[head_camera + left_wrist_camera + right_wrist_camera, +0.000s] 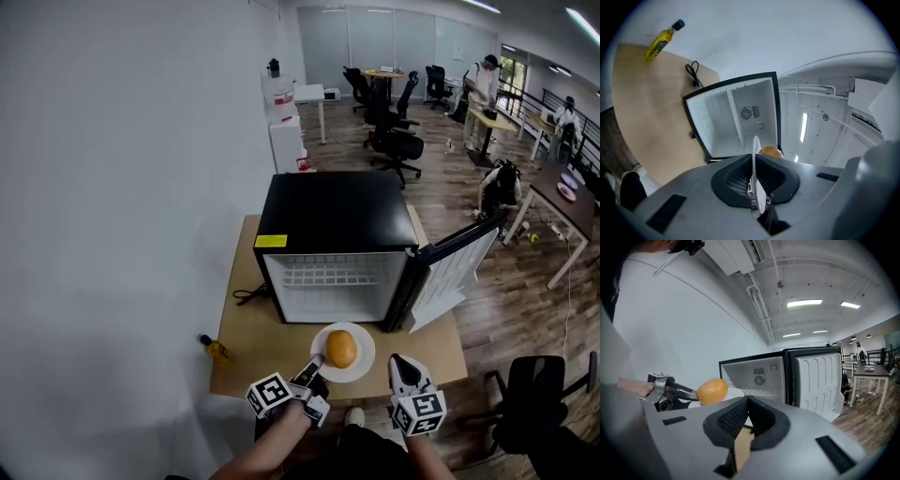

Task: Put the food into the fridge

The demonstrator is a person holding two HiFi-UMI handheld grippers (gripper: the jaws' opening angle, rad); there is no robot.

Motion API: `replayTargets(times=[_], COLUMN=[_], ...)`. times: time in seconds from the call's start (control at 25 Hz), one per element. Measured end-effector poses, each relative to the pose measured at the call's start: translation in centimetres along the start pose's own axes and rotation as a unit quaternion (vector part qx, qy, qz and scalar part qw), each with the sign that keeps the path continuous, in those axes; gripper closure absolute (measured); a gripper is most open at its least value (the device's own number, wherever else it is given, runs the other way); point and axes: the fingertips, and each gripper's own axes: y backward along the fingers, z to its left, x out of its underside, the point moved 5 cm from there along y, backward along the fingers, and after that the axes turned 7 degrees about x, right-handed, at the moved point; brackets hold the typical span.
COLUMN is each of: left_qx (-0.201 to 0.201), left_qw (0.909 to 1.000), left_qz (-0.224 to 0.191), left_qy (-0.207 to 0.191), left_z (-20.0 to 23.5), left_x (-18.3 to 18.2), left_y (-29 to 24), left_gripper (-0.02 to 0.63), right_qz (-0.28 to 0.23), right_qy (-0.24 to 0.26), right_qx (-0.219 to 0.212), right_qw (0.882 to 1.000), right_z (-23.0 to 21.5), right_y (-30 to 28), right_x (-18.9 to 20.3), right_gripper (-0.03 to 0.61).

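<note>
Left claw (317, 362) clamps the plate (364, 367) rim, orange (341, 349) just beyond; right claw (398, 360) closed, empty.

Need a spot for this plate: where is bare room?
The fridge stands empty. The table is free at its left, between fridge, cable and yellow bottle. Crowded: the front, where the left gripper holds the plate with the orange, beside the open door.
</note>
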Motion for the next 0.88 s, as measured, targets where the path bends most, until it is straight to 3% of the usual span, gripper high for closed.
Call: replayTargets(times=[0.88], left_qx=[-0.027], left_qw=[0.9995], left_qz=[-0.017], left_qy=[-0.007], left_z=[4.1], left_x=[-7.7], left_y=[-17.4], left_gripper=[0.591], right_qz=[0.003], right_qy=[0.020], right_qx=[-0.021], right_qw=[1.000], right_z=[-7.1], right_y=[-12.3], right_x=[-2.7], right_gripper=[0.518])
